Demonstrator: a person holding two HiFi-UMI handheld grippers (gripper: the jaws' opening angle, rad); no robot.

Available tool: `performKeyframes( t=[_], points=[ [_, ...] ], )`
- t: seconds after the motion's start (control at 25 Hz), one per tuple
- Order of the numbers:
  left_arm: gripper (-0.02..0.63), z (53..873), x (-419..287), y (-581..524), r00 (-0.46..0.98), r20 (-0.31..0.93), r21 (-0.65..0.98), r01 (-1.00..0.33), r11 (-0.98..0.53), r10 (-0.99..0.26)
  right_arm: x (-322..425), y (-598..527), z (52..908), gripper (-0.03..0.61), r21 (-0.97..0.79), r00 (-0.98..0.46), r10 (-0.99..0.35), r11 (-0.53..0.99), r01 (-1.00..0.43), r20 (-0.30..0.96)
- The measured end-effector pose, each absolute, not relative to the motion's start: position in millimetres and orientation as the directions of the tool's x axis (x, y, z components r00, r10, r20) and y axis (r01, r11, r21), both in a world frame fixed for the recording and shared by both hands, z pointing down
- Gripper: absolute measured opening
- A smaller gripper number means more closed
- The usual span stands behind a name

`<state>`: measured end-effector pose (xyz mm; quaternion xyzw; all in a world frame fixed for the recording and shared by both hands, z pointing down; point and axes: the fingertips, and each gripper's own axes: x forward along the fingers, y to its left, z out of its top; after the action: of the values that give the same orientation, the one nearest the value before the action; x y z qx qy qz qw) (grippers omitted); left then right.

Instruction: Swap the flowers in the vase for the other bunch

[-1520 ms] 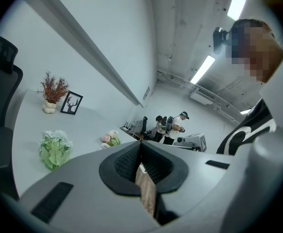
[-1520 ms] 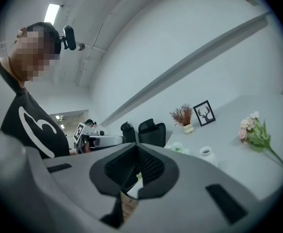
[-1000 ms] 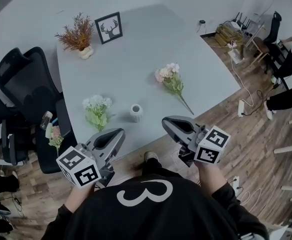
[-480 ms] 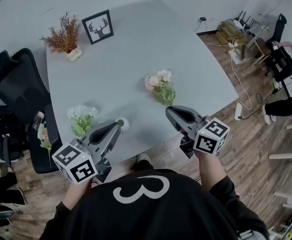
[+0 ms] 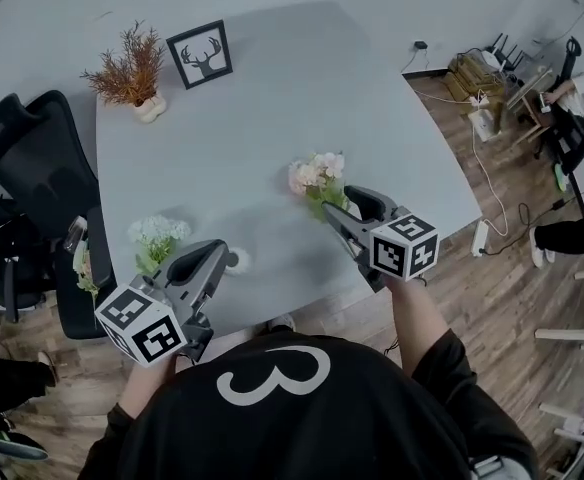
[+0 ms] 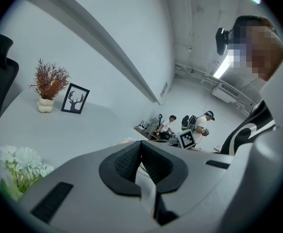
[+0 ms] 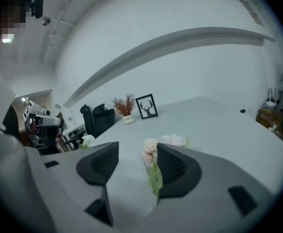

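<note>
A pink and white bunch [image 5: 317,173] lies on the grey table [image 5: 272,108], and my right gripper [image 5: 344,208] reaches over its stem end. In the right gripper view the jaws of this gripper [image 7: 136,166] have just been opening and stand apart. The bunch [image 7: 157,145] lies between them with its green stem beside the right finger, not pinched. A white and green bunch [image 5: 155,236] lies at the near left. Beside it stands a small white vase [image 5: 237,260], half hidden by my left gripper [image 5: 215,258]. That gripper [image 6: 140,154] is shut with nothing in it.
A framed deer picture [image 5: 199,54] and a dried plant in a white pot [image 5: 132,73] stand at the table's far left corner. Black office chairs [image 5: 32,168] crowd the left side. The table's near edge runs just under both grippers. People stand far off at the right.
My right gripper has moved forward and down to the pink bunch's stem and its jaws have parted. The left gripper has moved forward until it partly covers the vase.
</note>
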<state>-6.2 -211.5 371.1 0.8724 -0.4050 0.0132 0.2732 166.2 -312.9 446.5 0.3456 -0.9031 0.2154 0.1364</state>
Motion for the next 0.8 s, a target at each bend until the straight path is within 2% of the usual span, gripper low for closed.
performKeyframes(
  t=[0.12,0.44,0.8],
  points=[
    [0.011,373,-8,-217,0.664,0.245,0.464,-0.720,-0.516,-0.707,167,-326,471,0.264,-0.269,-0.690,-0.557,0.653,-0.708,0.462],
    [0.011,377,-23,-228,0.639,0.243,0.478,-0.733,-0.483,-0.730,167,-358,521,0.305,-0.190,-0.581,-0.536,0.613,-0.767,0.612],
    [0.011,395,-42,-232,0.615,0.237,0.522,-0.734,-0.435,-0.752,160,-377,563,0.308,-0.115,-0.490,-0.491,0.612,-0.782,0.720]
  ],
)
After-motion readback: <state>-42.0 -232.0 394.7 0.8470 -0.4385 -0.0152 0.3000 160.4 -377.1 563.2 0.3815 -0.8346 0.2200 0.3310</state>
